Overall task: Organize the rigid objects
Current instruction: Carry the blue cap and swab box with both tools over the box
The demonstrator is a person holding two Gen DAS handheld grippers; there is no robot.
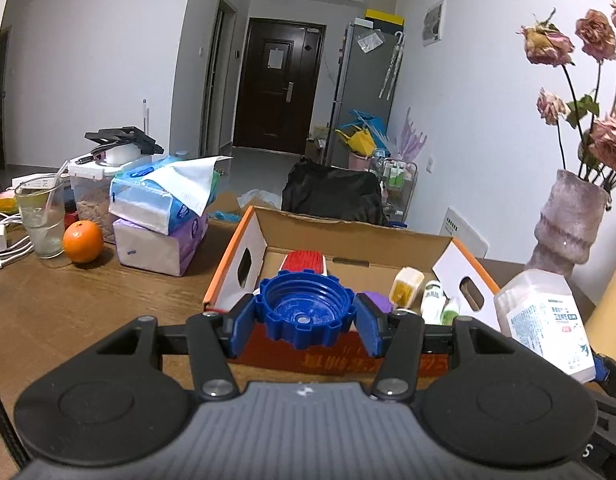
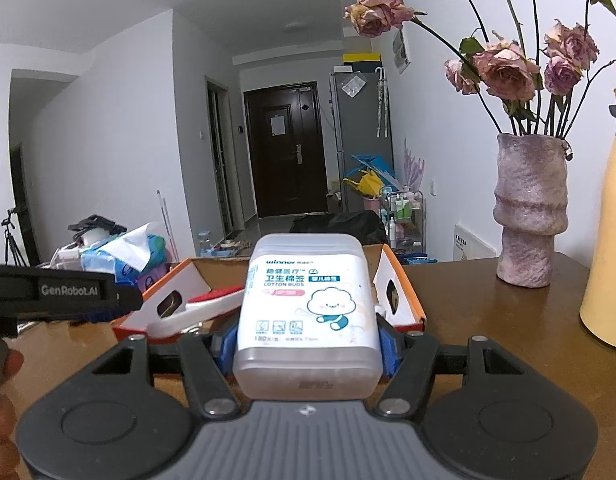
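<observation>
Clear drinking glass with straw [image 1: 40, 216], round orange fruit [image 1: 82, 241], stacked soft tissue packs [image 1: 164, 220] stood at left on brown wooden table [image 1: 68, 300]. Left gripper [image 1: 306, 322] clamped on blue ribbed plastic cap [image 1: 306, 312], cap held open side up at near wall of open orange-and-white cardboard box [image 1: 244, 264]. Box contained red-and-white brush [image 1: 304, 262], small bottles. Right gripper [image 2: 306, 338] clamped on translucent white plastic cotton-bud box [image 2: 308, 304], held before cardboard box. Mauve textured ceramic vase with dried pink roses [image 2: 527, 208] stood at right, yellow container [image 2: 607, 240] beside it.

One cardboard box [image 1: 349, 242], two tissue packs [image 1: 160, 216], one orange [image 1: 82, 241], one vase [image 1: 569, 222].
</observation>
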